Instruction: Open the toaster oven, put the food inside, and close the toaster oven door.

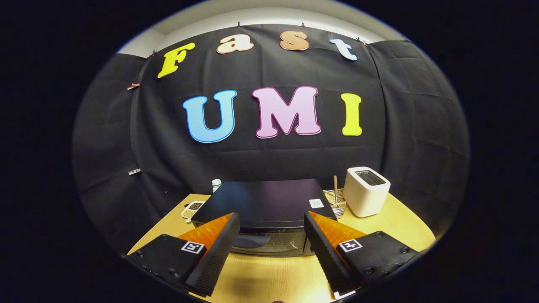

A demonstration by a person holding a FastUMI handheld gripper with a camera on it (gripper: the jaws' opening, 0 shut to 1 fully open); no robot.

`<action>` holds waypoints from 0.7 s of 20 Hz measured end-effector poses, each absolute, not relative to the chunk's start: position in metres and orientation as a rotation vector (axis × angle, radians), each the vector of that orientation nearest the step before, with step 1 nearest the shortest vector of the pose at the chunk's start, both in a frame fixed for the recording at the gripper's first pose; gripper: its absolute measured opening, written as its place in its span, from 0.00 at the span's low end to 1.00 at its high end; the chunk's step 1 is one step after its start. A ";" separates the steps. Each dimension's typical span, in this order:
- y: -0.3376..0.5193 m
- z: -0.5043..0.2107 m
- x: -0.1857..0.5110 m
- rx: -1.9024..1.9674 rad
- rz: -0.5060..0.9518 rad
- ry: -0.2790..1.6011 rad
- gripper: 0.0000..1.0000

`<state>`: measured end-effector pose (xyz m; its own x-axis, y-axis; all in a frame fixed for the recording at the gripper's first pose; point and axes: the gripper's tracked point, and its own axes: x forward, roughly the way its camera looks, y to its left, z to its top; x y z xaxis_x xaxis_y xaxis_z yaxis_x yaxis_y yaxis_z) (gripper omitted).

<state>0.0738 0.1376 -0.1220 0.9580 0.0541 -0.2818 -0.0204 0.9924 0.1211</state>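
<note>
Oven (265,202), black and flat-topped, sits mid-table just ahead of the gripper (271,235), whose two fingers stand spread wide with nothing between them. Seen from above and in front, the oven shows its dark top and a strip of its glass front, which appears upright against the body, so the door looks closed and the first step not yet done. No handle can be made out clearly from this angle.

No food shows between the fingers, and what is meant to go inside cannot be picked out with certainty. A small dish (193,208) with something dark in it lies at the oven's left rear corner, near a white bottle (216,184). A wire basket (337,201) holding a stick stands at its right, and beyond that a white toaster (366,191).

By this showing, all three steps remain: opening the door, loading the food, shutting it again. The table (269,277) in front of the oven is bare wood.
</note>
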 end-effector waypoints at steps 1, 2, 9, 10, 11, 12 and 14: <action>0.143 -0.128 0.078 0.122 0.038 0.300 0.99; 0.148 -0.134 0.083 0.120 0.036 0.315 0.99; 0.183 -0.183 0.110 0.065 0.031 0.385 0.99; 0.186 -0.189 0.114 0.056 0.029 0.392 0.99; 0.189 -0.193 0.116 0.043 0.028 0.398 0.99; 0.192 -0.198 0.118 0.032 0.029 0.406 0.99; 0.195 -0.209 0.120 0.011 0.031 0.427 0.99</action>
